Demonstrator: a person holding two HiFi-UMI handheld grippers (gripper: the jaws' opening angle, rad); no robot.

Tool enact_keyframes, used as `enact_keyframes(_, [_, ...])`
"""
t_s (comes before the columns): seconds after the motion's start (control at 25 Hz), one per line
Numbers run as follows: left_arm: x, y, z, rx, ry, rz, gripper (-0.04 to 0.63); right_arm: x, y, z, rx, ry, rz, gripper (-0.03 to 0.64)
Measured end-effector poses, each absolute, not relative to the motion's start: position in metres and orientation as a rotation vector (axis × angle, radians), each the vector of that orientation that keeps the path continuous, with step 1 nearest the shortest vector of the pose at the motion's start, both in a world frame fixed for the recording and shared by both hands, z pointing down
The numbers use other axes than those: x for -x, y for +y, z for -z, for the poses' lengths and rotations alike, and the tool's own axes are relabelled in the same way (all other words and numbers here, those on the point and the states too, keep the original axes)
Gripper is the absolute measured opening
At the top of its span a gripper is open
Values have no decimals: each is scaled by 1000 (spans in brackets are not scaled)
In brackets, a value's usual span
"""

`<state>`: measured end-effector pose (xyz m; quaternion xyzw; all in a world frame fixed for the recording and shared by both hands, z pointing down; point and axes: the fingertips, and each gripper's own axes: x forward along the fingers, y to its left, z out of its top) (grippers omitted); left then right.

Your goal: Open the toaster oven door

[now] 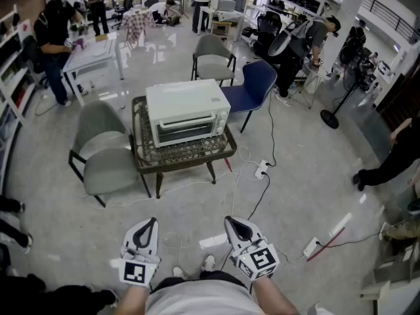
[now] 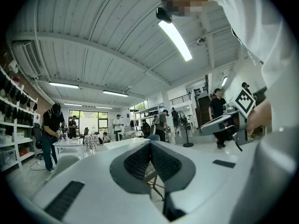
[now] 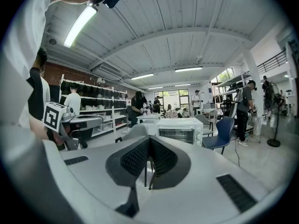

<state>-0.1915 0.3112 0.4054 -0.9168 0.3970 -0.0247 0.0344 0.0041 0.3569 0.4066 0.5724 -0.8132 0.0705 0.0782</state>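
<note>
left gripper (image 1: 151, 223): jaws pressed together, nothing held
right gripper (image 1: 231, 222): jaws pressed together, nothing held
toaster oven (image 1: 187, 112): door closed, on low table (image 1: 172, 156), well apart from both grippers

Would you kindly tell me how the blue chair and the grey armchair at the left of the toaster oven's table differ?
The blue chair is a slim shell on thin legs; the grey armchair is bulkier and padded, with a dark frame. The blue chair stands behind the table at its right corner, the grey armchair along its left side. Both are unoccupied.
</note>
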Motion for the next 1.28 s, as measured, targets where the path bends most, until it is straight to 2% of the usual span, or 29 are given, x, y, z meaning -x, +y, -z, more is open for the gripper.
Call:
enact_keyframes(0.76, [189, 306, -418, 2832, 1206, 94, 17, -13, 350, -395, -1773, -2457, -151, 21])
enact_keyframes(1.28, [120, 287, -411, 2766, 1314, 127, 17, -104, 326, -409, -1723, -2510, -186, 21])
